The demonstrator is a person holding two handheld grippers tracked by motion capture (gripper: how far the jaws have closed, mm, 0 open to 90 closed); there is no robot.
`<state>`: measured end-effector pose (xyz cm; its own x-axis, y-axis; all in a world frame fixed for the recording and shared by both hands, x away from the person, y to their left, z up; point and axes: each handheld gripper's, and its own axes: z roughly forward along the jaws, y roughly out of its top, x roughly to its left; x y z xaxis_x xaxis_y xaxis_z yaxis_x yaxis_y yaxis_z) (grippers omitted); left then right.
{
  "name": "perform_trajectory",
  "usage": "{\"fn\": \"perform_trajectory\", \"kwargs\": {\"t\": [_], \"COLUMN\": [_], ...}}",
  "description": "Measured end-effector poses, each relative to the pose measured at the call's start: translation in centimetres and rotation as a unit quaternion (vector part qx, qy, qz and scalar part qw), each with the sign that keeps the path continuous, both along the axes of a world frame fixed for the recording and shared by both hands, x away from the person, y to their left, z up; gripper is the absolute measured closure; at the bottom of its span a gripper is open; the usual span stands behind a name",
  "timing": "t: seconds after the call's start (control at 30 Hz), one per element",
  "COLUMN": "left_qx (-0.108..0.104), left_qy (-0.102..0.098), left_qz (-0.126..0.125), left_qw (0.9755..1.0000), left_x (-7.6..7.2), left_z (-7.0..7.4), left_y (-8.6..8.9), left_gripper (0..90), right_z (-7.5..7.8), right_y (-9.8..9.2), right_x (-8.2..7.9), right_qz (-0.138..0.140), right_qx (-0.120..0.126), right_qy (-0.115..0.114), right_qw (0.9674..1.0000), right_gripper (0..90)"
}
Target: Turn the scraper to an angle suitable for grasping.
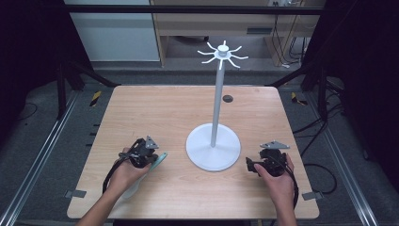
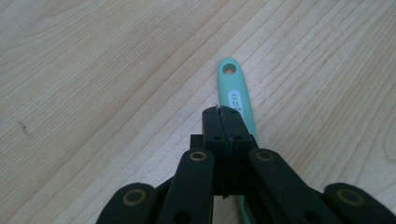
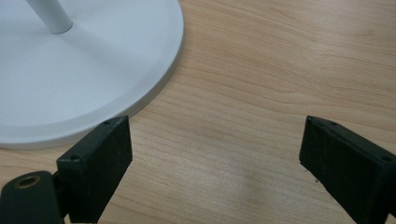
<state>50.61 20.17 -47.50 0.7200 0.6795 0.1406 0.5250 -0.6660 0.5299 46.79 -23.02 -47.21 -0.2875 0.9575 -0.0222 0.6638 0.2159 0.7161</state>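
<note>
Left tongs (image 2: 223,122) closed above teal handle (image 2: 236,95); right tongs (image 3: 215,158) apart.

Wooden table (image 1: 188,108), white hook stand (image 1: 213,149), teal-handled utensil (image 1: 160,160), perhaps a spatula

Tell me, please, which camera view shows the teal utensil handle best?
The left gripper view: the teal handle lies close, its hanging hole clear. The high view shows a pale sliver beside the left hand-held gripper.

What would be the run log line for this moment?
left gripper: shut above spatula | right gripper: open, empty | stand: upright
</note>
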Motion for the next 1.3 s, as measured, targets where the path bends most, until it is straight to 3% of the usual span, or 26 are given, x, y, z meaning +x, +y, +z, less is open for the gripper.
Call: {"fn": "perform_trajectory", "kwargs": {"t": [0.4,0.67,0.77,0.87,0.93,1.07,1.1,1.3], "left_qx": [-0.004,-0.001,0.014,0.014,0.019,0.035,0.045,0.069], "left_qy": [0.002,0.009,0.007,0.007,0.005,0.016,0.026,0.043], "left_qz": [-0.011,-0.050,-0.060,-0.065,-0.074,-0.087,-0.092,-0.097], "left_qw": [0.9999,0.9987,0.9981,0.9977,0.9971,0.9955,0.9944,0.9919], "left_x": [-0.3,-1.9,-2.1,-1.9,-1.8,-1.6,-1.5,-1.0], "left_z": [-0.2,-0.1,0.0,0.6,1.7,2.6,2.9,3.2], "left_y": [-0.4,-2.0,-2.4,-2.6,-2.9,-3.4,-3.8,-4.6], "left_gripper": [90.0,90.0,90.0,90.0,90.0,90.0,89.7,83.6], "right_z": [0.0,0.0,0.0,0.0,0.0,0.0,0.0,0.0], "right_y": [0.0,0.0,0.1,0.1,0.0,0.0,0.0,0.0], "right_x": [0.0,0.0,0.0,0.0,0.0,0.1,0.1,0.1], "right_qz": [0.001,0.002,0.002,0.002,0.001,0.000,0.001,0.001], "right_qx": [0.000,-0.001,-0.001,-0.001,0.000,0.002,0.002,0.002], "right_qy": [0.001,0.002,0.001,0.001,0.002,0.002,0.002,0.002], "right_qw": [1.0000,1.0000,1.0000,1.0000,1.0000,1.0000,1.0000,1.0000], "right_gripper": [9.8,9.8,9.8,9.8,9.8,9.8,9.8,9.8]}}
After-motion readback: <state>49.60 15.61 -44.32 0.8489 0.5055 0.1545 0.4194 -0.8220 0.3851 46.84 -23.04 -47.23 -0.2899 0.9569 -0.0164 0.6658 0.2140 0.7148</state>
